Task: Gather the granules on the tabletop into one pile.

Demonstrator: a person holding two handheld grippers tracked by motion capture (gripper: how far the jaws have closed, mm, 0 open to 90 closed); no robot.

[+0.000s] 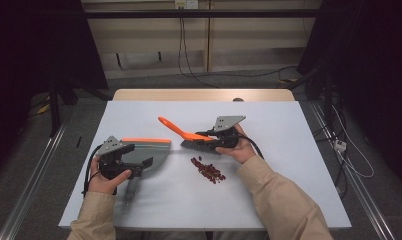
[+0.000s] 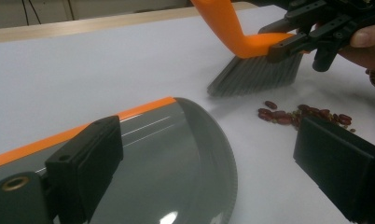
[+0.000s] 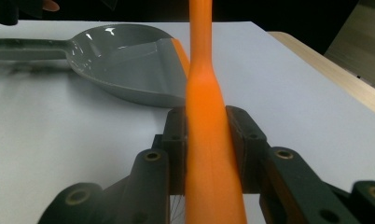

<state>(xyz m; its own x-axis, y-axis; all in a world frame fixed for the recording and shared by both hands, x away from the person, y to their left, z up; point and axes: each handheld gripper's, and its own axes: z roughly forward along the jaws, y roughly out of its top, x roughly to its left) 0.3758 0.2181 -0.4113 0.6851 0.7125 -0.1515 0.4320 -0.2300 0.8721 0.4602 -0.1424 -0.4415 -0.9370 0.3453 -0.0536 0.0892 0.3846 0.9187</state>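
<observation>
**One brush, one dustpan, one scatter of beans**

A person seated at a white table (image 1: pixel 289 150) works with two hand-held grippers. The right gripper (image 1: pixel 209 137) has its jaws clamped on the orange back of the single brush (image 1: pixel 189 136); in the right gripper view the pads press on either side of the orange handle (image 3: pixel 206 140). The brush's grey bristles (image 2: pixel 255 74) rest on the tabletop, just above one small heap of dark red beans (image 1: pixel 207 169), too many and too small to count.

The left gripper (image 1: pixel 134 160) sits over the single grey dustpan (image 1: pixel 156 152), which lies flat to the left of the beans with its orange lip (image 1: pixel 146 140) on the far edge. Its jaws stand wide apart in the left gripper view, one over the pan's bowl, the other above bare table; whether they grip the pan cannot be told.

A wooden tabletop edge (image 1: pixel 204 94) shows beyond the white sheet. The room around is dim, with grey floor, cables (image 1: pixel 189 65) and a pale wall behind.
</observation>
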